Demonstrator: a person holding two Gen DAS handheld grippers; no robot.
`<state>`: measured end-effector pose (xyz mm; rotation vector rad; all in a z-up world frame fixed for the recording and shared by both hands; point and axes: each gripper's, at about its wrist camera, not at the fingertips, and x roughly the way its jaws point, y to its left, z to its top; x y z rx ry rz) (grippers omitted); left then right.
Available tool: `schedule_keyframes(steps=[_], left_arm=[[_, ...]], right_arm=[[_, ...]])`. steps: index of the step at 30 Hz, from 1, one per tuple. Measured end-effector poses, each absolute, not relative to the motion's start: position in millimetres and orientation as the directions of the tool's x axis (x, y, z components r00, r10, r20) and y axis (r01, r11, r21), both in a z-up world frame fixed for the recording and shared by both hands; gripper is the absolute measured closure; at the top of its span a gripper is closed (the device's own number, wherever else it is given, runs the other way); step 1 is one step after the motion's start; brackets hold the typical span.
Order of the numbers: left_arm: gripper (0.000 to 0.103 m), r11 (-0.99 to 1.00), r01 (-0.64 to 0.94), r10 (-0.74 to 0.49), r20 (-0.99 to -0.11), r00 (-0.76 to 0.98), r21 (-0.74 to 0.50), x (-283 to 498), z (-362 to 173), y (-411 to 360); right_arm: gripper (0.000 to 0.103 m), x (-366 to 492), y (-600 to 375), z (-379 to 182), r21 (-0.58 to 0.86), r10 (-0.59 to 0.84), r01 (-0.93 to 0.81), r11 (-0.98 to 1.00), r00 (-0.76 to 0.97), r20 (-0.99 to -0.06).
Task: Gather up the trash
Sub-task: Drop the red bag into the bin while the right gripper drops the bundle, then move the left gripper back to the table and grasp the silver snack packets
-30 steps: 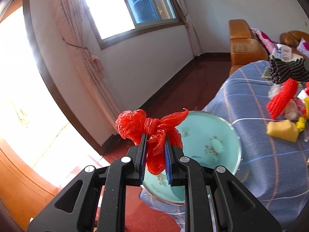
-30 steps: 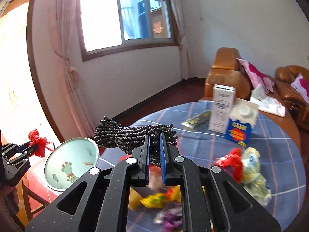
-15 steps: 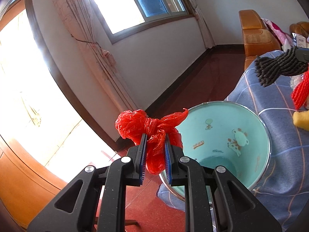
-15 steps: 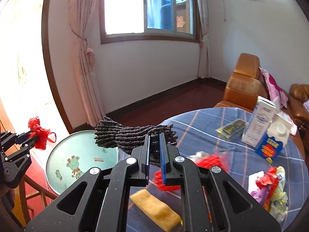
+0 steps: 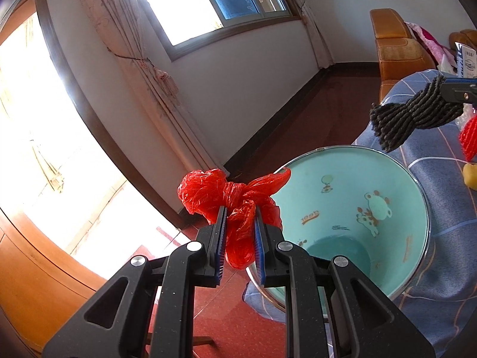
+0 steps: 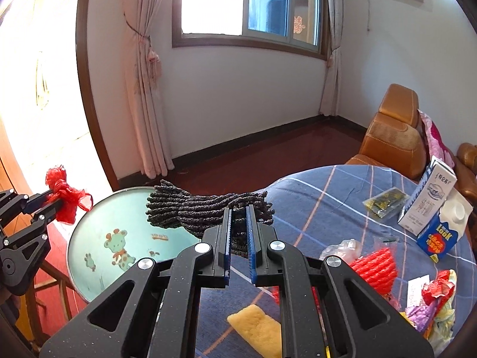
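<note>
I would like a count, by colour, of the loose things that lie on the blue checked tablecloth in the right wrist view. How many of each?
Red: 1, the red net roll
Yellow: 1, the yellow sponge
White or white-and-blue: 2, the tall carton and the milk carton
Dark: 1, the flat packet
Clear: 1, the plastic wrap
Mixed: 1, the wrapper heap
Total: 7

Checked-cloth table (image 6: 325,191) with cartons (image 6: 429,197), yellow sponge (image 6: 256,328), wrappers (image 6: 384,201)

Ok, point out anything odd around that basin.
The basin is tilted and hangs past the table edge, resting partly on a wooden frame, so it looks unsteady. It looks empty: both hand-held grippers hold their trash outside it.
</note>
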<state>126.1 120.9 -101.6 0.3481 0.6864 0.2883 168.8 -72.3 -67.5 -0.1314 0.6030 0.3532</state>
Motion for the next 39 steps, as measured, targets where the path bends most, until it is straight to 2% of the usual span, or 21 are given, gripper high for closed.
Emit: schedule_keyframes(steps=[7, 9, 10, 12, 13, 15, 19, 22, 29, 32, 39], left_arm=[[0.08, 0.919, -0.112, 0.327, -0.572, 0.752, 0.378, 126, -103, 116], [0.045, 0.92, -0.109, 0.319, -0.559, 0.765, 0.376, 124, -102, 111], [0.043, 0.922, -0.111, 0.315, -0.552, 0.772, 0.371, 122, -100, 110], [0.043, 0.921, -0.109, 0.315, -0.549, 0.774, 0.375, 121, -100, 107], [0.043, 0.921, -0.109, 0.314, -0.549, 0.775, 0.374, 121, -99, 107], [0.037, 0.921, -0.113, 0.317, -0.548, 0.774, 0.373, 121, -101, 106], [0.035, 0.926, -0.104, 0.304, -0.553, 0.776, 0.363, 121, -101, 103], [0.034, 0.935, -0.087, 0.278, -0.561, 0.78, 0.343, 118, -100, 98], [0.031, 0.965, 0.044, 0.122, -0.593, 0.796, 0.258, 99, -101, 45], [0.028, 0.965, 0.117, 0.047, -0.591, 0.805, 0.237, 82, -99, 12], [0.028, 0.929, 0.29, -0.11, -0.578, 0.809, 0.229, 48, -98, -64]], right_arm=[[0.09, 171, -61, -75, -0.016, 0.309, -0.397, 0.918, 0.738, -0.601], [0.084, 171, -58, -76, -0.008, 0.325, -0.414, 0.91, 0.727, -0.605], [0.08, 171, -57, -77, -0.01, 0.325, -0.417, 0.909, 0.723, -0.609], [0.069, 169, -56, -77, -0.011, 0.325, -0.416, 0.909, 0.726, -0.606], [0.067, 168, -56, -77, -0.01, 0.325, -0.415, 0.91, 0.726, -0.606], [0.057, 167, -59, -76, -0.005, 0.323, -0.409, 0.913, 0.728, -0.605], [0.056, 161, -74, -69, 0.005, 0.305, -0.377, 0.926, 0.743, -0.595], [0.051, 144, -98, -60, -0.009, 0.276, -0.344, 0.939, 0.769, -0.576], [0.047, 85, -212, -54, -0.013, 0.09, -0.115, 0.993, 0.838, -0.539], [0.046, 55, -269, -65, -0.01, -0.027, 0.026, 1.0, 0.836, -0.548], [0.044, -6, -341, -98, -0.001, -0.166, 0.2, 0.98, 0.807, -0.566]])
